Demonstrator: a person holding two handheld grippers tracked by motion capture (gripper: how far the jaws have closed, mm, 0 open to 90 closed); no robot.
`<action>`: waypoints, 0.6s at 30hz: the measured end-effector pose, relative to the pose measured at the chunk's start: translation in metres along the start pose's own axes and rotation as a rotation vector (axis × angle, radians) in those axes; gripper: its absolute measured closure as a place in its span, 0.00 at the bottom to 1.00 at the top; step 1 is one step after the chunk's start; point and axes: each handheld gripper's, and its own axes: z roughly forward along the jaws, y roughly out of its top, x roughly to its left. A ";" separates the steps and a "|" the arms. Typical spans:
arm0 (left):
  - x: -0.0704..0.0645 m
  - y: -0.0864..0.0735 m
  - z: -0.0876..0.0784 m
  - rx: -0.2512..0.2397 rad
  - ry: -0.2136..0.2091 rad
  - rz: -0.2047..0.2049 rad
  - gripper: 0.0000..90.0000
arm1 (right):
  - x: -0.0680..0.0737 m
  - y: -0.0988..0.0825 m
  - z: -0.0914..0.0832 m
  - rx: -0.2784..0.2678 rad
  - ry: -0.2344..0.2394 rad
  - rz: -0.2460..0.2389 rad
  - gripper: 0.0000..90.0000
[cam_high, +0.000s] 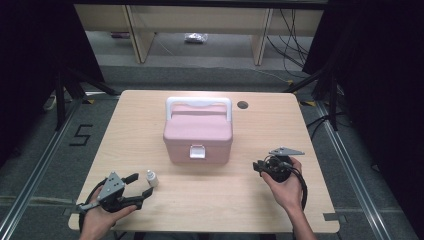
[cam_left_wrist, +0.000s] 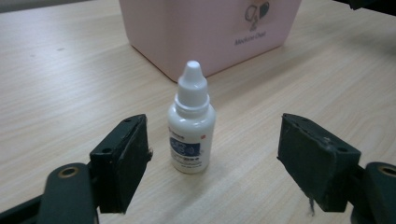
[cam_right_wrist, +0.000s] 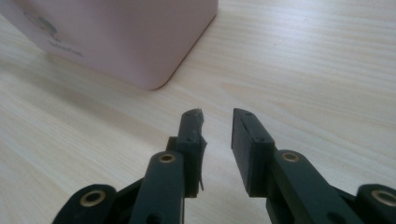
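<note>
One small white plastic dropper bottle (cam_left_wrist: 191, 126) with a blue label stands upright between the left claw's (cam_left_wrist: 212, 161) two spread black pads. One pink plastic box (cam_high: 198, 131) with a white handle, apparently latched, sits beyond both claws.

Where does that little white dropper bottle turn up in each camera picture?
High view: dropper bottle stands lower left, just ahead of the left gripper.
Left gripper view: centre, upright between the open jaws.
Right gripper view: not in it.
Shared landmark: pink box, behind the bottle.
</note>
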 end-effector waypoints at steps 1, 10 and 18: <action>0.002 0.003 -0.003 -0.004 0.002 -0.006 0.29 | 0.001 0.001 0.000 0.003 0.004 0.023 0.82; 0.019 0.048 -0.009 -0.076 -0.032 -0.052 0.42 | -0.003 0.014 0.007 0.003 0.020 -0.007 0.96; 0.023 0.075 -0.002 -0.120 -0.015 -0.054 0.51 | 0.003 0.020 0.003 0.011 0.004 0.003 0.99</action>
